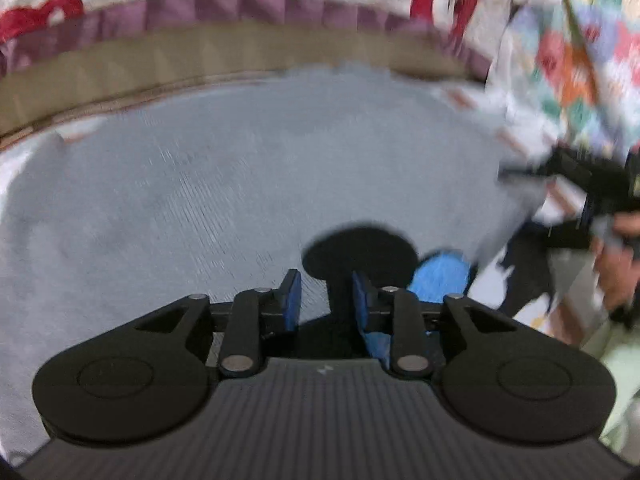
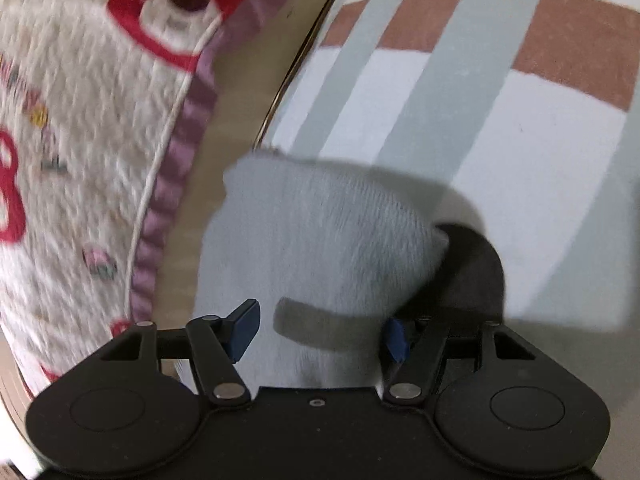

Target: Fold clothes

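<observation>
A pale grey-blue knit garment (image 1: 208,184) lies spread over the bed and fills most of the left wrist view. My left gripper (image 1: 326,296) hangs just above it, jaws open with nothing between the blue pads. My right gripper (image 2: 320,328) is open wide, and a fold of the same grey garment (image 2: 320,240) lies bunched between and in front of its fingers; the pads do not pinch it. The right gripper also shows blurred at the right edge of the left wrist view (image 1: 576,184).
A striped sheet (image 2: 500,120) in white, grey-green and brown covers the bed. A fluffy white cushion (image 2: 88,128) with red prints and purple trim lies along the far side. A colourful patterned cloth (image 1: 580,52) hangs at the right.
</observation>
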`<control>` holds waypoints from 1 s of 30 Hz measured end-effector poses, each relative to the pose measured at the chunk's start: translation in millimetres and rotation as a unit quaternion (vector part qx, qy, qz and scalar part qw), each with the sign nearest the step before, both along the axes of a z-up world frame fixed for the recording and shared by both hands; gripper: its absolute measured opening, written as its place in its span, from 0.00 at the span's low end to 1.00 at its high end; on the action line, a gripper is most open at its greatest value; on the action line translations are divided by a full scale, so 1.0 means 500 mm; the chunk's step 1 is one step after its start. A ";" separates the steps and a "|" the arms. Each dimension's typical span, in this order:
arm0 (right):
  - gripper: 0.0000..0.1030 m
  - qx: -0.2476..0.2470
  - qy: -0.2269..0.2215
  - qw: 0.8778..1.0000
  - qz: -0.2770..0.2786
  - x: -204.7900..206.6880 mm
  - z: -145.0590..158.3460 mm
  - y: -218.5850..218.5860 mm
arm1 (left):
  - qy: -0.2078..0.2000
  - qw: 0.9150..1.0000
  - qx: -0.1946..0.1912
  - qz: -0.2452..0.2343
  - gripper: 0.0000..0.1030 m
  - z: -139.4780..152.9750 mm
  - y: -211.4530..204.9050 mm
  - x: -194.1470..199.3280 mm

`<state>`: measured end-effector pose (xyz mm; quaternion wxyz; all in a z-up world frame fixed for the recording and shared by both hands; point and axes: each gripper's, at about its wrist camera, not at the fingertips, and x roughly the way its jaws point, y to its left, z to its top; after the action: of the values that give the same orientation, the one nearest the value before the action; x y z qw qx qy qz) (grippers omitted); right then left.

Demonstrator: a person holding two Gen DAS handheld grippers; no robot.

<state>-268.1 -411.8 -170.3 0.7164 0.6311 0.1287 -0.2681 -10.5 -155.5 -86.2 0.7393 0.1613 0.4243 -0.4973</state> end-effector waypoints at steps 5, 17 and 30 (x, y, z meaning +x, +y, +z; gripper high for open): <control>0.61 -0.002 -0.017 1.000 -0.025 0.005 -0.009 -0.014 | 0.041 0.999 0.007 0.021 0.27 -0.013 0.009 0.023; 0.55 -0.066 0.015 0.997 0.045 0.027 -0.003 -0.019 | 0.046 0.998 -0.008 0.041 0.29 -0.022 0.011 0.038; 0.23 -0.290 0.117 0.936 0.163 0.165 0.125 0.046 | 0.111 0.991 -0.031 0.067 0.30 -0.033 0.023 0.068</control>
<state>-185.7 -389.0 -108.0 0.8820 0.3304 0.2297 -0.2453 23.3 -144.2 -102.9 0.7240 0.0538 0.4978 -0.4744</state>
